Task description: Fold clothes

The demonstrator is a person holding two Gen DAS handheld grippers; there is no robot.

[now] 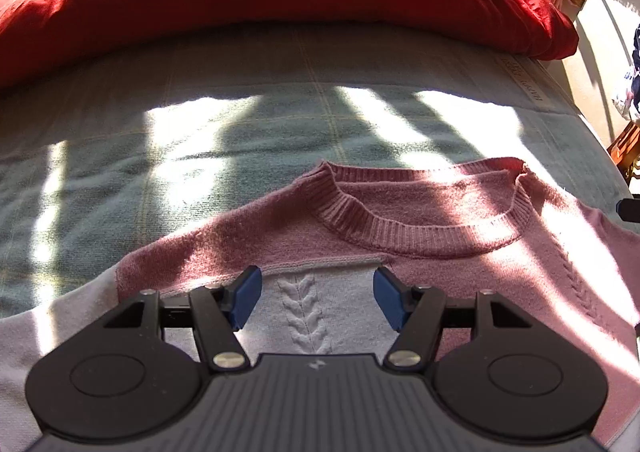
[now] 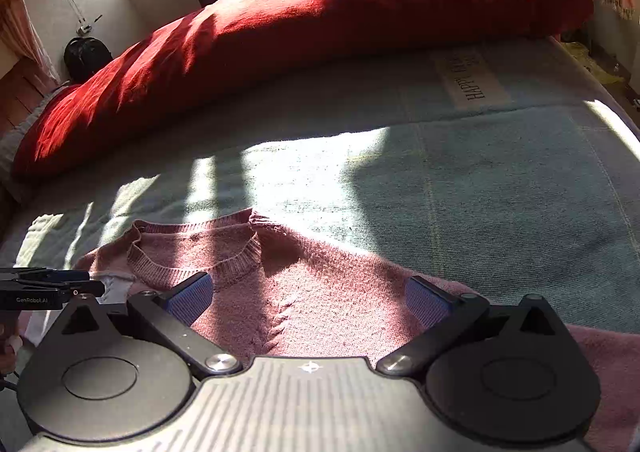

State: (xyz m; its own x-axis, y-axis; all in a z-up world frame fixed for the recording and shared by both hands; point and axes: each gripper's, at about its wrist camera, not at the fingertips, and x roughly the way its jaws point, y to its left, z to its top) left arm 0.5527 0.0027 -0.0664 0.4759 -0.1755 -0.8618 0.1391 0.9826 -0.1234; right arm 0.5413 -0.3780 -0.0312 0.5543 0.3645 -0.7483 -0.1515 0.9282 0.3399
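The pink sweater [image 1: 400, 212] lies flat on the bed [image 1: 120, 172], collar away from both claws; its lower body is cut off beneath the gripper housings. The left claw [image 1: 317, 297] hangs half open over the white cable-knit panel [image 1: 304, 308], gripping nothing. The right claw [image 2: 308, 298] is spread wide over the pink chest, empty. Beyond it, a label [image 2: 472, 80] on the bedcover reads "HAPPY", the rest illegible. "GenRobot.AI" shows on the left gripper's side. A red duvet [image 2: 320, 20] lies farther off.
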